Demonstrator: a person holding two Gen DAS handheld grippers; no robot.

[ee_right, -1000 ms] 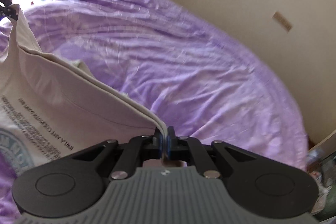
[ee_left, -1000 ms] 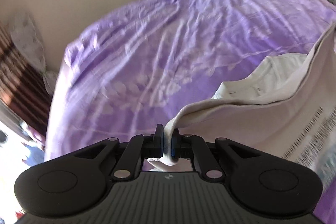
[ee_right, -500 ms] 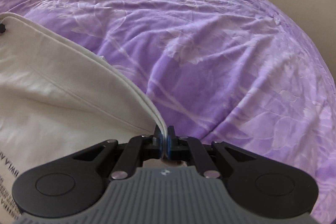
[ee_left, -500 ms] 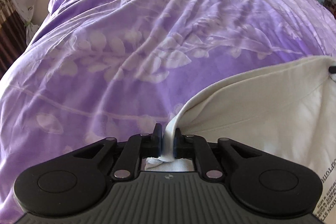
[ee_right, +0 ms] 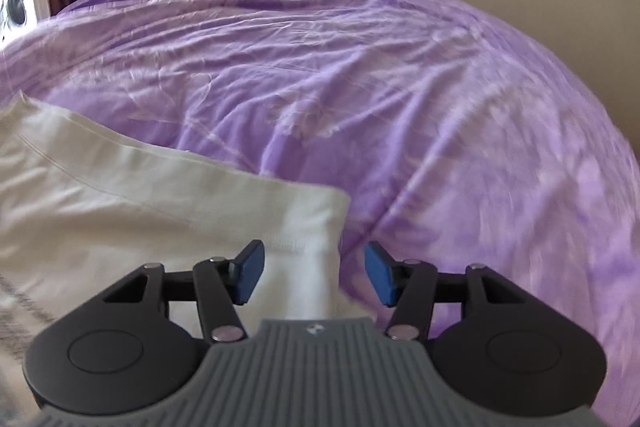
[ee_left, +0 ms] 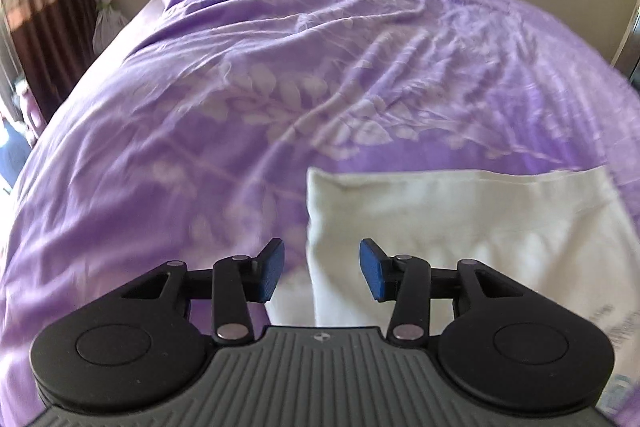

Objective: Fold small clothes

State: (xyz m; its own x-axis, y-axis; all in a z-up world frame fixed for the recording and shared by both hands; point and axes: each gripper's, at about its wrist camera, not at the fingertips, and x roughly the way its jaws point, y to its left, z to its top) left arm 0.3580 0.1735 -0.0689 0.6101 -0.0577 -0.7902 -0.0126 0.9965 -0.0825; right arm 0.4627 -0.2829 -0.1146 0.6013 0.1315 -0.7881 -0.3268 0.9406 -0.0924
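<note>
**Both grippers let go of a cream shirt laid on the bed**

The left hand-held gripper (ee_left: 321, 270) sits at the bottom centre of its view, jaws just opened and clear of the cloth, with the shirt's near corner lying between its blue pads. The right hand-held gripper (ee_right: 314, 273) at the bottom centre of its view has likewise just opened, released over the shirt's other corner. The cream shirt (ee_left: 460, 227) lies flat across the lower part of both views on the purple bedspread (ee_left: 280, 87). One fold looks laid down; further folds likely remain. No containers are visible.
</note>
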